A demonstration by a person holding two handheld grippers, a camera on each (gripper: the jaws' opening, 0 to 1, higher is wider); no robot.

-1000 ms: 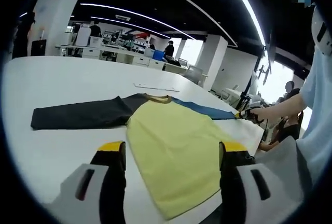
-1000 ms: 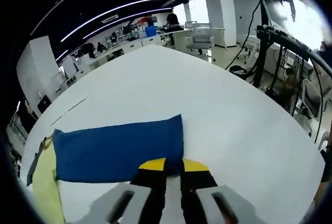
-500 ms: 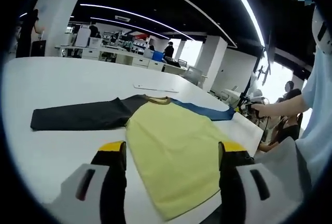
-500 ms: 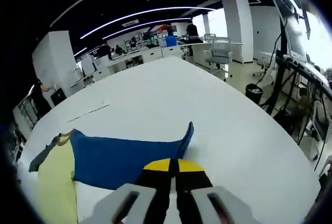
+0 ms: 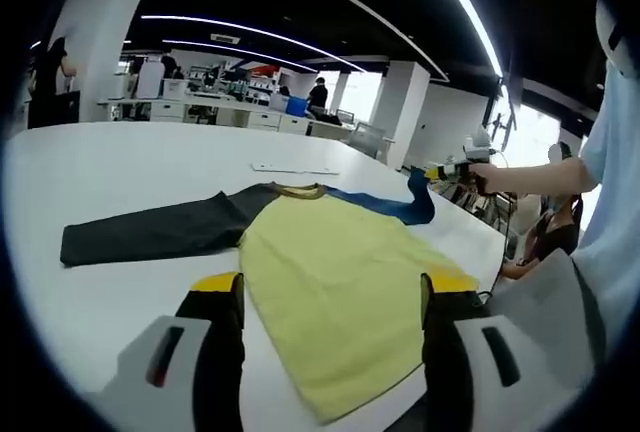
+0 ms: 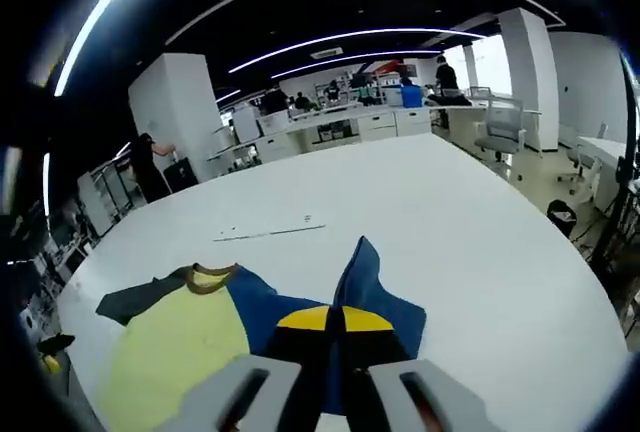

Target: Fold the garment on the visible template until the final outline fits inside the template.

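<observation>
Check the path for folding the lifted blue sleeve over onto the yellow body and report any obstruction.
Nothing visible blocks it. The right gripper is shut on the blue sleeve, raised off the white table. The yellow shirt body lies flat with nothing on it.

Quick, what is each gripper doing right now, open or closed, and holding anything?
Left gripper: open, holding nothing, above the yellow shirt body.
Right gripper: closed on the blue sleeve, lifting its end off the white table.
</observation>
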